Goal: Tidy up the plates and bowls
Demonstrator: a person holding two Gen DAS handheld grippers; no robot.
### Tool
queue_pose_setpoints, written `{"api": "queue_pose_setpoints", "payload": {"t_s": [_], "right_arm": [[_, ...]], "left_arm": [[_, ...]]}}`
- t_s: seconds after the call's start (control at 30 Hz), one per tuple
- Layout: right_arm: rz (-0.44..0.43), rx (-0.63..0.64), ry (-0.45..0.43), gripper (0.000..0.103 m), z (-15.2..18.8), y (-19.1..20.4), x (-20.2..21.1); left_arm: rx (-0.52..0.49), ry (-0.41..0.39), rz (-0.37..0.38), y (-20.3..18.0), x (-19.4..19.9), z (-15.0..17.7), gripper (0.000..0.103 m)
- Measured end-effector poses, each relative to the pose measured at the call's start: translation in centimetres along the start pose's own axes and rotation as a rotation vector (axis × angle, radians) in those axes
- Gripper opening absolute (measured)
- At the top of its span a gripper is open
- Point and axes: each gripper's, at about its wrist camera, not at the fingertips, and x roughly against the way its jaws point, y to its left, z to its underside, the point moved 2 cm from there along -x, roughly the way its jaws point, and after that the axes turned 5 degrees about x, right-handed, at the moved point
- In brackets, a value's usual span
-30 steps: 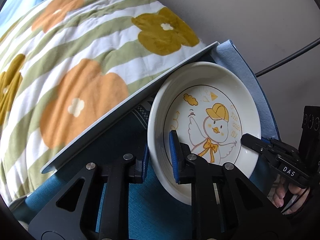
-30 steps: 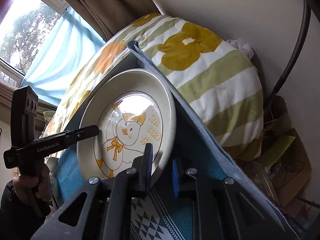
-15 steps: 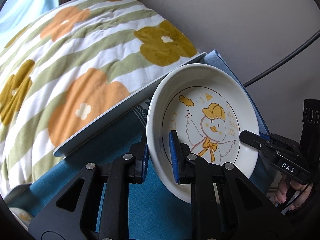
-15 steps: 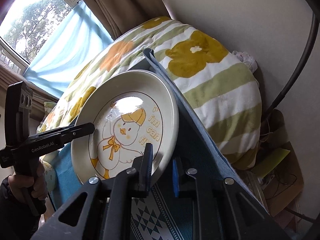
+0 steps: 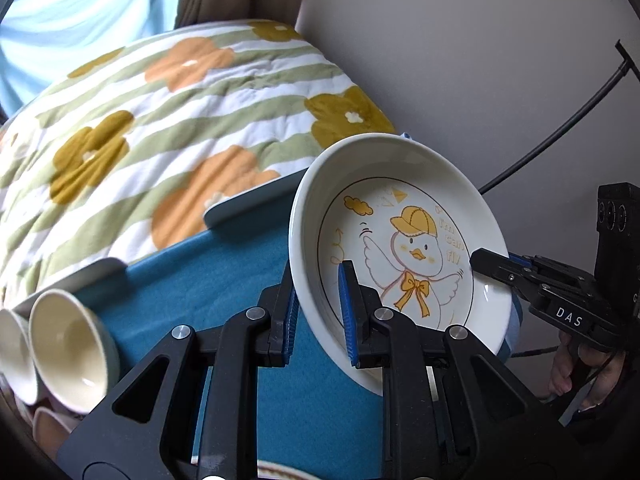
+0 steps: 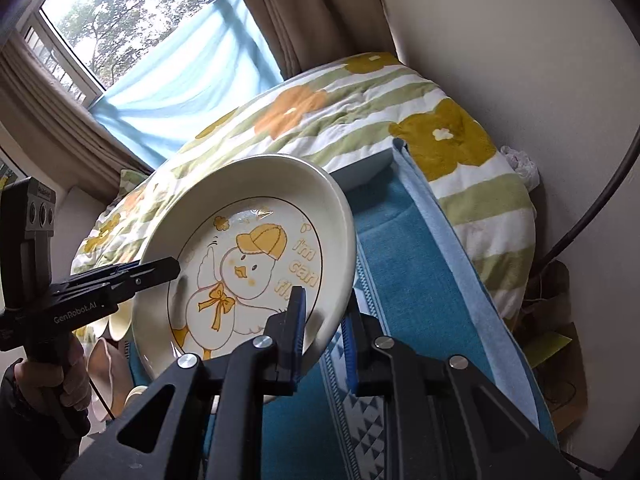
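Observation:
A white deep plate with a yellow-capped duck drawing (image 5: pixel 404 236) is held in the air, tilted, above the blue-clothed table (image 5: pixel 224 272). My left gripper (image 5: pixel 318 312) is shut on its left rim. My right gripper (image 6: pixel 324 324) is shut on its right rim; it also shows in the left wrist view (image 5: pixel 496 264). The plate fills the middle of the right wrist view (image 6: pixel 248 248), where the left gripper (image 6: pixel 160 270) reaches in from the left. Two cream bowls (image 5: pixel 68 340) lie at the table's left edge.
A flowered green-striped quilt (image 5: pixel 160 120) lies behind the table. A white tray edge (image 5: pixel 248 200) rests against it. A wall and a black cable (image 5: pixel 560 136) are to the right. A window with curtains (image 6: pixel 120 40) is at the back left.
Both grippers have lifted the plate and drawn it back from the quilt. The left view now takes in the bowls at the table's left edge and more of the blue cloth.

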Motion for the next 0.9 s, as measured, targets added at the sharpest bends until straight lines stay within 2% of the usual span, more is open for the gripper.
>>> {"api": "queue_pose_setpoints", "payload": {"t_s": [0.2, 0.4, 0.67, 0.9], "right_arm": [[-0.069, 0.071, -0.012, 0.016, 2.2, 4.7, 2.6], [-0.128, 0.137, 0.010, 0.016, 5.6, 9.2, 3.4], [-0.176, 0.207, 0.101, 0.016, 11.6, 13.1, 1.3], [-0.205, 0.274, 0.175, 0.016, 14.5, 14.5, -2.0]], "left_arm": [[0.052, -0.080, -0.053, 1.4, 7.1, 5.1, 0.017], [0.136, -0.112, -0.088, 3.9, 11.6, 12.0, 0.017], [0.244, -0.089, -0.140, 7.3, 13.4, 21.1, 0.017], [0.347, -0.064, -0.180, 9.4, 12.2, 26.4, 0.017]]}}
